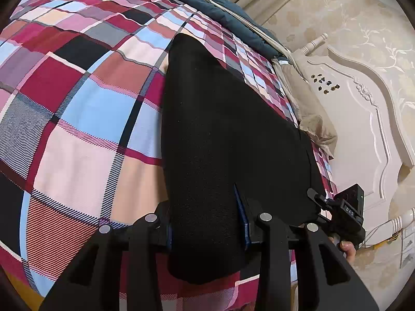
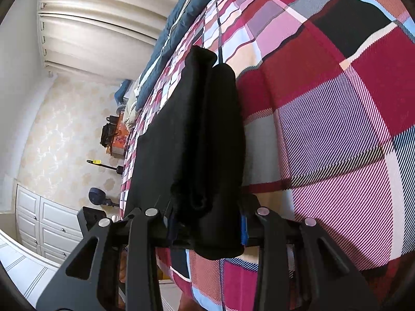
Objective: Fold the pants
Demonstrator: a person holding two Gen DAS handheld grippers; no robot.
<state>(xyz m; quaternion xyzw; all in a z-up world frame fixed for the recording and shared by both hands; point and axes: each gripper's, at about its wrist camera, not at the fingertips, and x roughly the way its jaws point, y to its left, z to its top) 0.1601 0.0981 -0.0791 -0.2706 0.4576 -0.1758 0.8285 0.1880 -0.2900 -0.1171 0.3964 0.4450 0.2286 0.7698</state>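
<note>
Black fleecy pants [image 1: 220, 140], one pair, run up the frame's middle over one plaid bed [image 1: 77, 103], their near end clamped in the left tool [image 1: 207, 228]. From the right wrist, the pants [image 2: 207, 134] look rolled thick, gripped by the right tool [image 2: 207, 230].

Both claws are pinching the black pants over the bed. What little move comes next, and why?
Probably lower both ends onto the checked bedspread: the left claw and right claw each grip the black pants, which stretch between them.
</note>
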